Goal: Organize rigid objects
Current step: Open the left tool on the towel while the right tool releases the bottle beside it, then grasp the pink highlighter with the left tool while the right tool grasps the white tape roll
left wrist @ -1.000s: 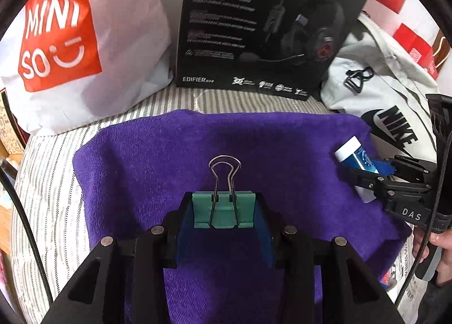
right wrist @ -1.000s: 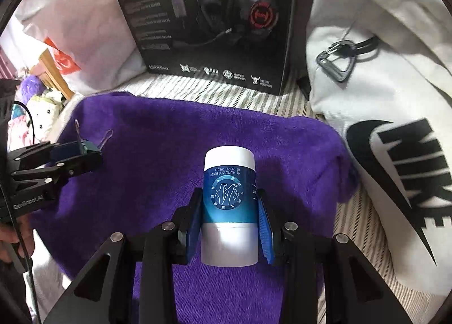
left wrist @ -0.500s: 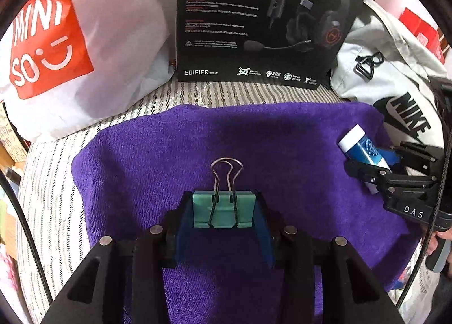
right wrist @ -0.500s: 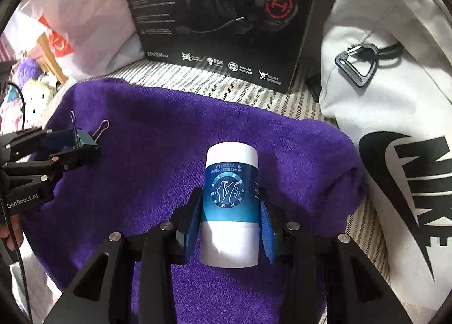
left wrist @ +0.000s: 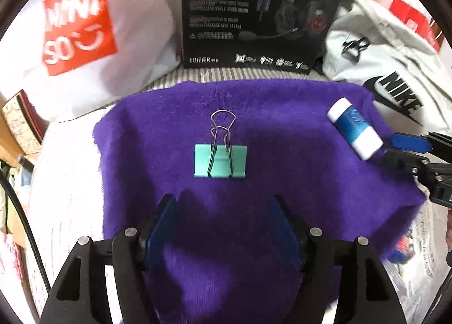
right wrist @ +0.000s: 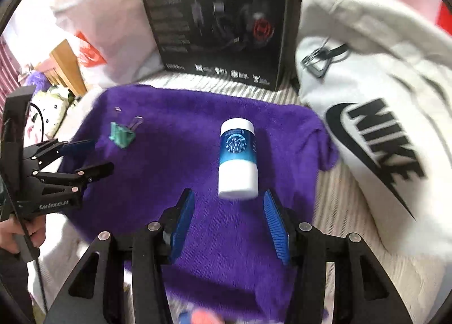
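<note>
A green binder clip (left wrist: 220,160) lies flat in the middle of the purple towel (left wrist: 282,126), its wire handles pointing away from me. My left gripper (left wrist: 223,220) stands open just behind it, nothing between the blue pads. A white and blue bottle (right wrist: 238,161) lies on its side on the right part of the purple towel (right wrist: 183,131). My right gripper (right wrist: 228,212) is open, just short of the bottle's base. The right wrist view shows the green binder clip (right wrist: 121,136) near the left gripper (right wrist: 87,154). The left wrist view shows the bottle (left wrist: 354,129) beside the right gripper (left wrist: 406,151).
A black headset box (left wrist: 262,10) stands behind the towel. A white and orange shopping bag (left wrist: 79,24) sits at the back left, a white Nike bag (right wrist: 375,126) at the right. Striped bedding (right wrist: 339,205) surrounds the towel. A person's hand (right wrist: 14,233) holds the left gripper's handle.
Both grippers have opened and drawn back. The binder clip and the bottle, held before, now lie loose on the towel.
</note>
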The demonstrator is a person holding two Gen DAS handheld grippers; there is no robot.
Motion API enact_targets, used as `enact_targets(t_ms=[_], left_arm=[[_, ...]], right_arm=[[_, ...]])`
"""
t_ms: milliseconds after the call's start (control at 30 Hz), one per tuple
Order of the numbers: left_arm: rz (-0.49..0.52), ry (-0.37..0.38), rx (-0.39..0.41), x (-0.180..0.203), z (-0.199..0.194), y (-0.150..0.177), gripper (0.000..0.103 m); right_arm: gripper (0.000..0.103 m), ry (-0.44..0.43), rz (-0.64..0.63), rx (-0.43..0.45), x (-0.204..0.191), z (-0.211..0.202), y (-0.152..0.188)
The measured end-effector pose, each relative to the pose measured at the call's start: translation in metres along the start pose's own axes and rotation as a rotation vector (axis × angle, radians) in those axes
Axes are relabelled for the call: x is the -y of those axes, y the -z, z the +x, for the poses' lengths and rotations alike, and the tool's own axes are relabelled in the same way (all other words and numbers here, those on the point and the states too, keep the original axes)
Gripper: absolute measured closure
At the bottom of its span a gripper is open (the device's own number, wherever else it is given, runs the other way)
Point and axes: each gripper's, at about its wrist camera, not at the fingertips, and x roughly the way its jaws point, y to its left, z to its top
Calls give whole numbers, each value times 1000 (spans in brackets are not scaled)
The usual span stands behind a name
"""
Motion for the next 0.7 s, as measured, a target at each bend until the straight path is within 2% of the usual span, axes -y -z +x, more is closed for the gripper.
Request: enact_targets(t_ms=[200, 300, 500, 700], left_arm=[[-5, 9, 71, 4, -58, 37, 37], [-8, 31, 49, 9, -72, 69, 37], [-16, 40, -15, 21, -77, 120, 37], [-11, 61, -36, 38, -81, 142, 37]], right_arm=[[46, -19, 23, 42, 2, -45, 38], [46, -28, 41, 36, 4, -62, 67], [46, -27, 56, 13, 2, -80, 113], [46, -59, 87, 6, -2, -90, 147]])
